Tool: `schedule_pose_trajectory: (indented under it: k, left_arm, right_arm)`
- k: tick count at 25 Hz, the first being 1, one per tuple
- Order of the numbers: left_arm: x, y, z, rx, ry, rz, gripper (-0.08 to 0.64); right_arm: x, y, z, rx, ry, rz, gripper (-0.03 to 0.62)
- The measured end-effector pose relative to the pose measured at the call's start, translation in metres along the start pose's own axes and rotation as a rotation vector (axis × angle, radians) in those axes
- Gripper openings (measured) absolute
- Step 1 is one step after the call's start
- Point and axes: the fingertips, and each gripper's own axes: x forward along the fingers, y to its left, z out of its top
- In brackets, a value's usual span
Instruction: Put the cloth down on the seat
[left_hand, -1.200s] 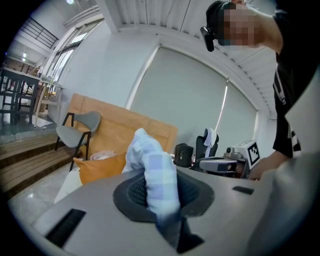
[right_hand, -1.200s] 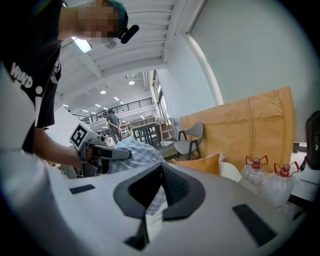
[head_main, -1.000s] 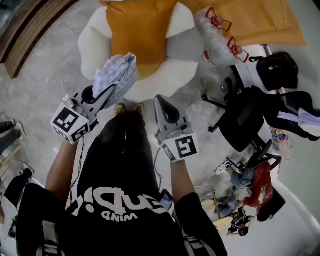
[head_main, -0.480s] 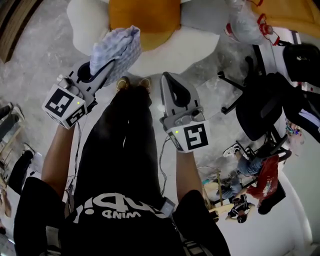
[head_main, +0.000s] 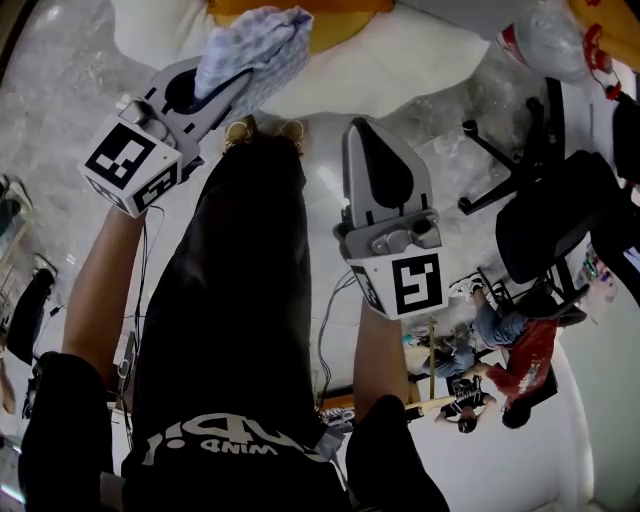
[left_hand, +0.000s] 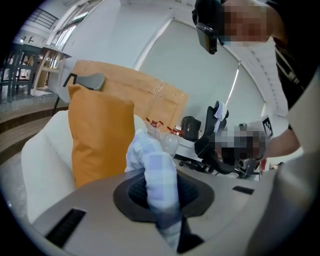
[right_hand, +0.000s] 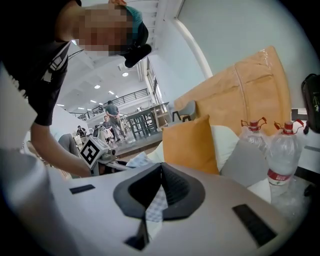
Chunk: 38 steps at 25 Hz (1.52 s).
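The cloth (left_hand: 152, 165) is a thin fabric in a pale blue-and-white check, crumpled into a soft wad with rounded folds and no flat or spread part showing. The left gripper (head_main: 235, 85) is clenched on it: in the left gripper view the dark pads pinch a narrow, twisted neck of the fabric, and the rest bulges up and forward beyond the tips. In the head view the wad hangs from that gripper over the front edge of the white seat (head_main: 400, 70), close in front of the orange cushion (head_main: 350, 6) that leans on the backrest; it is held in the air and does not lie on the seat. The right gripper (head_main: 372, 128) is just beside the left one, also aimed at the seat, with its jaws closed tip to tip; a small checked sliver shows in the slit behind the tips, and what it is cannot be told
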Motion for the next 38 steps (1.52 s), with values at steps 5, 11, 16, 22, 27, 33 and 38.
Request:
schedule_pose_trajectory:
  k: [5,11,16,22,27,33,38]
  left_arm:
    - [0.053,0.006,-0.037,-0.028,0.028,-0.021,0.067]
    - [0.069,0.013,-0.061,-0.049,-0.007,-0.064,0.067]
    - [0.118,0.018,-0.085,-0.068,-0.008,-0.100,0.069]
    - [0.158,0.045,-0.120,-0.036,0.089,-0.052,0.069]
    - [0.156,0.067,-0.125,-0.044,0.110,0.006,0.068]
    - [0.146,0.091,-0.137,-0.031,0.140,0.087,0.069]
    - [0.139,0.123,-0.145,-0.029,0.174,0.201,0.071]
  right_arm:
    - [0.013,-0.035,-0.039,0.022,0.022,-0.002,0.021]
    - [0.030,-0.020,-0.049,0.037,0.029,0.005,0.021]
    - [0.034,-0.038,-0.065,0.062,0.051,0.006,0.021]
    - [0.034,-0.051,-0.076,0.075,0.077,0.012,0.021]
    - [0.033,-0.053,-0.077,0.077,0.078,0.013,0.021]
    - [0.035,-0.053,-0.078,0.088,0.077,0.016,0.021]
    - [0.036,-0.056,-0.083,0.098,0.085,0.012,0.021]
